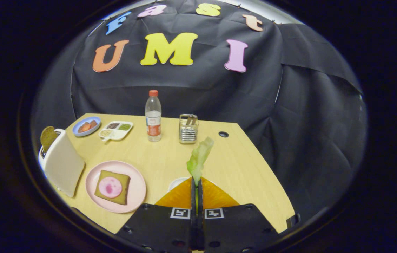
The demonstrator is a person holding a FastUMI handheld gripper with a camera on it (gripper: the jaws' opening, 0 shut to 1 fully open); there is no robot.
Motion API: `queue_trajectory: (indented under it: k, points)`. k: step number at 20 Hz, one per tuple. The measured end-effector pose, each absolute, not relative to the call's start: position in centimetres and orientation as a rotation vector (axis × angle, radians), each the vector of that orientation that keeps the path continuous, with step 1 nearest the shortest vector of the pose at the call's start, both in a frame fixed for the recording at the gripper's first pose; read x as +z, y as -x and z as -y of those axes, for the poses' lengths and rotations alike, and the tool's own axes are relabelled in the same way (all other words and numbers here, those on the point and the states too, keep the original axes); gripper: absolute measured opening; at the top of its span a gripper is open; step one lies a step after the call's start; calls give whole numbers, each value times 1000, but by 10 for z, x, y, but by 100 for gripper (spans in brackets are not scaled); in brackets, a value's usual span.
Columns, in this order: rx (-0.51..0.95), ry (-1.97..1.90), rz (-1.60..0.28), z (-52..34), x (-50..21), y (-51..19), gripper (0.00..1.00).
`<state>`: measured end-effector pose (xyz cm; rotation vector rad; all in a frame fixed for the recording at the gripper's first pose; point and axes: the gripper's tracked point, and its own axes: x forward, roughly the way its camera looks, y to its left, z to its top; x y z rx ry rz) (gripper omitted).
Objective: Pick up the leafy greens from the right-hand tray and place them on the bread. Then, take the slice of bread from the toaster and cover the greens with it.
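The far bottle (pixel 153 116) has a label too small to read. The gripper (pixel 196 182), fingers pinched on the leafy greens (pixel 199 157), carries two black-and-white square code markers (pixel 180 213) without letters.

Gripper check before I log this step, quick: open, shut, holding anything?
Gripper: fingers shut on the leafy greens, which stick up beyond the fingertips.

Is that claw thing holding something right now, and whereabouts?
Yes: the claw is pinching a leafy green by its lower end, the leaf standing up above the fingertips.
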<state>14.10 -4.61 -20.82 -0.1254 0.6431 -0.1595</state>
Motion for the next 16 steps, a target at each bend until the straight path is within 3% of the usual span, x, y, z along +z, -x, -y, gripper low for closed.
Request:
queue_trajectory:
  k: [8, 16]
  points:
    - [-79, 167, -589, -63, -200, -129, 0]
    - [68, 170, -625, -176, -237, -123, 0]
